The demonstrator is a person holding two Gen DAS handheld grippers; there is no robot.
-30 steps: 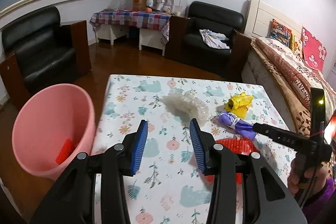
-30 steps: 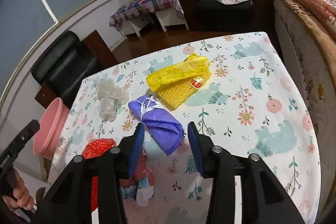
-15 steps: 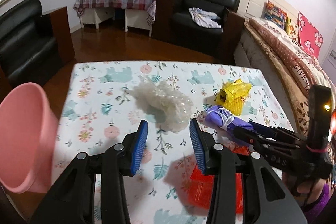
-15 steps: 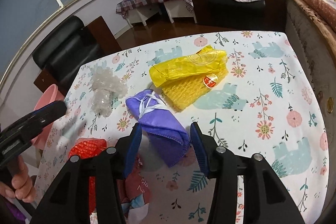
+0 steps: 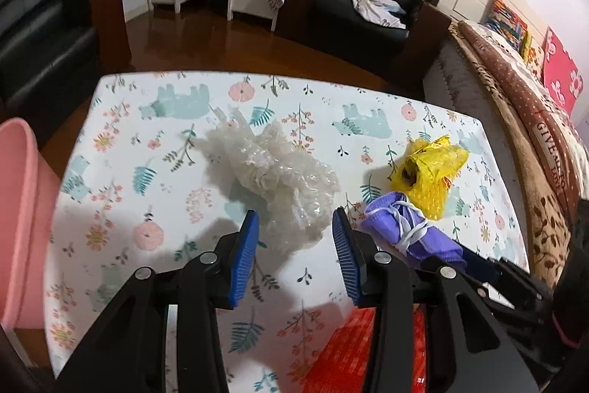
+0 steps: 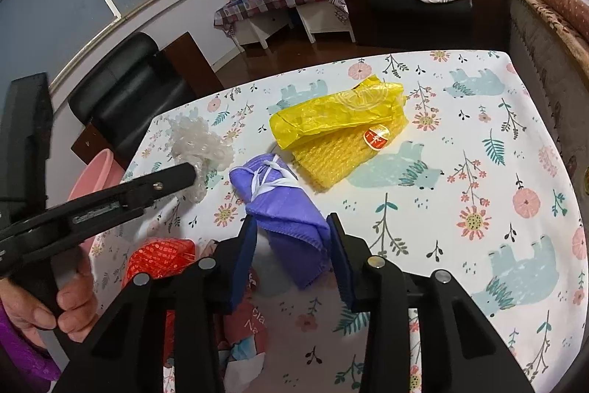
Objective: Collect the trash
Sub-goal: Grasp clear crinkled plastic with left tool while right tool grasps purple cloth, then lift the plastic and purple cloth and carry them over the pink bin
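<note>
both tongs spread, each closing in on its own piece of trash.

left tongs [image 5: 294, 247] released around the clear plastic wad [image 5: 279, 172], now nearer than a second ago; right tongs [image 6: 292, 255] released, now straddling the purple bundle [image 6: 283, 201]. yellow wrapper [image 6: 338, 131], red net [image 6: 162, 256] wait on the worktop [image 6: 497, 172]; pink bin [image 5: 22, 227] has slid toward the left edge.

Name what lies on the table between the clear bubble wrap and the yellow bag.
In the right wrist view, the rolled purple cloth lies between the bubble wrap and the yellow bag, nearer the camera.
</note>
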